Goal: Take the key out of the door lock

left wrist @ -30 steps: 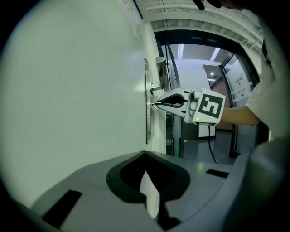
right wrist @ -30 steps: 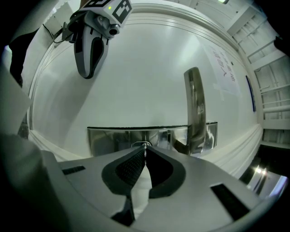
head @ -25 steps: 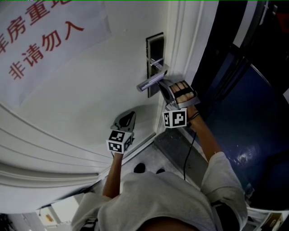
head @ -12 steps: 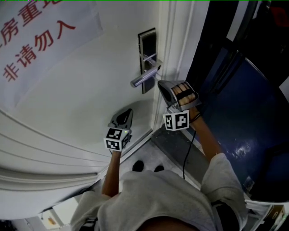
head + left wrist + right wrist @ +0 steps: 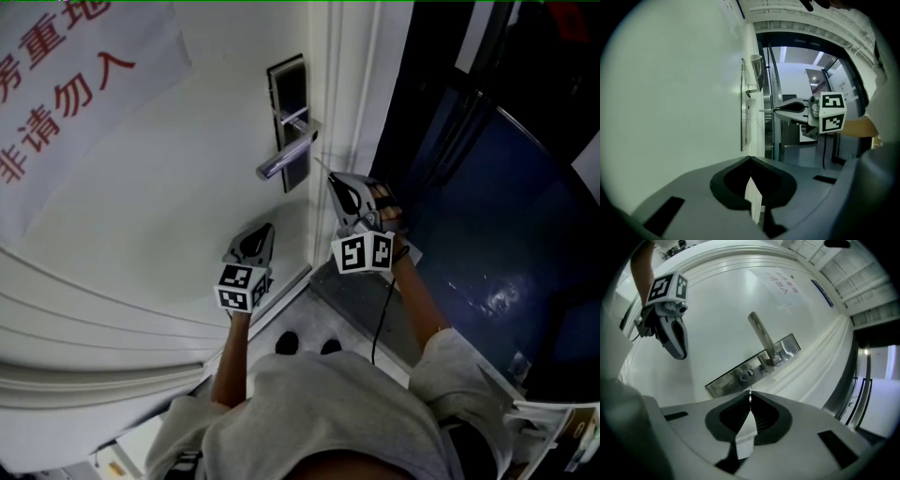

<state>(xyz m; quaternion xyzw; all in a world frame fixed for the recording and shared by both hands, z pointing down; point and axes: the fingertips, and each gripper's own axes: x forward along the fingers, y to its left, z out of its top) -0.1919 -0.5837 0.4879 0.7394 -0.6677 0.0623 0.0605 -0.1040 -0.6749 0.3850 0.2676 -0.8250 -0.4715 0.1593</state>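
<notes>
Key (image 5: 750,392): a thin metal sliver, clenched at the very tips of my right gripper (image 5: 750,399), whose jaws are pressed together on it. It stands clear of the door (image 5: 169,206), just short of the keyhole (image 5: 747,374), which looks empty.

Judgement: the extraction is as good as done. What is left is to carry the key off without dropping it.

Method note:
- The hold is on very little metal, so I should keep the clench firm.
- I should draw straight back along the blade's line.
- I should avoid any sideways swing that could knock the blade on the handle (image 5: 764,341) close by.

My left gripper (image 5: 750,158) is closed on nothing. It sits near the door face, lower down and well apart from the lock, so it is best kept out of the path.

Surroundings, largest first:
- The door is white and smooth, with curved mouldings.
- A dark blue glossy surface (image 5: 487,262) lies beyond the door frame (image 5: 354,84). I cannot tell what it is.
- A paper sign (image 5: 66,84) with red characters is stuck on the door.
- The lock plate (image 5: 726,380) is polished steel and carries the handle and the keyhole.
</notes>
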